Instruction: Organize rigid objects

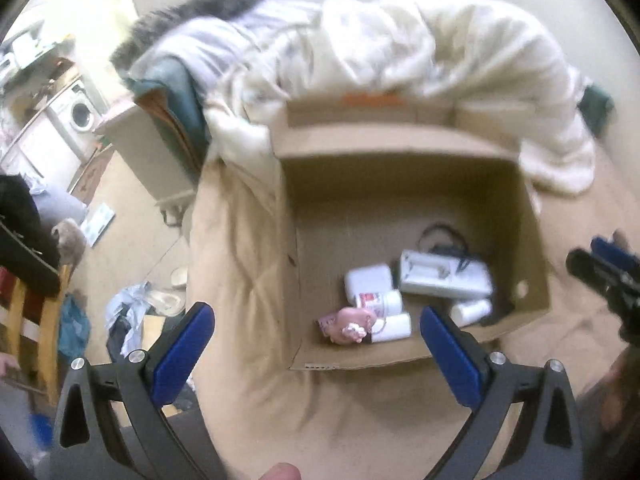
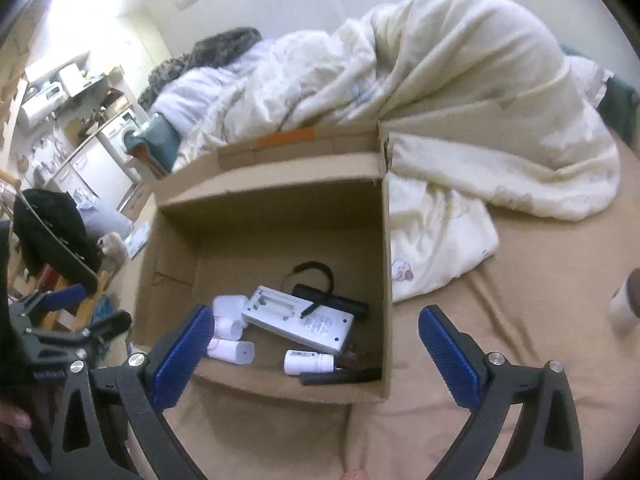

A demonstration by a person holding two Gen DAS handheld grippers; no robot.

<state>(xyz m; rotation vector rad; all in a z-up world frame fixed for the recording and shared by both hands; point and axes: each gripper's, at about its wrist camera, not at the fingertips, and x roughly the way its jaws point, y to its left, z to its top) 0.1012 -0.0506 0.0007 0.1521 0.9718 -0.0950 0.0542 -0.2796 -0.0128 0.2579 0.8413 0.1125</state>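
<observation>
An open cardboard box (image 1: 404, 184) stands on a tan bed sheet; it also shows in the right wrist view (image 2: 264, 212). Inside lie a white flat device (image 1: 444, 276), white bottles (image 1: 380, 300), a pink figure (image 1: 352, 324) and a black cord (image 1: 440, 232). The right wrist view shows the device (image 2: 300, 318), a white bottle (image 2: 308, 362) and a black tool (image 2: 340, 376). My left gripper (image 1: 318, 344) is open and empty, above the box's near edge. My right gripper (image 2: 316, 344) is open and empty, over the box's near right corner.
A crumpled white duvet (image 2: 460, 92) lies behind and right of the box. A white cup-like object (image 2: 624, 308) sits on the sheet at far right. The bed's left edge drops to a cluttered floor (image 1: 132, 312) with a wooden chair (image 1: 36, 300).
</observation>
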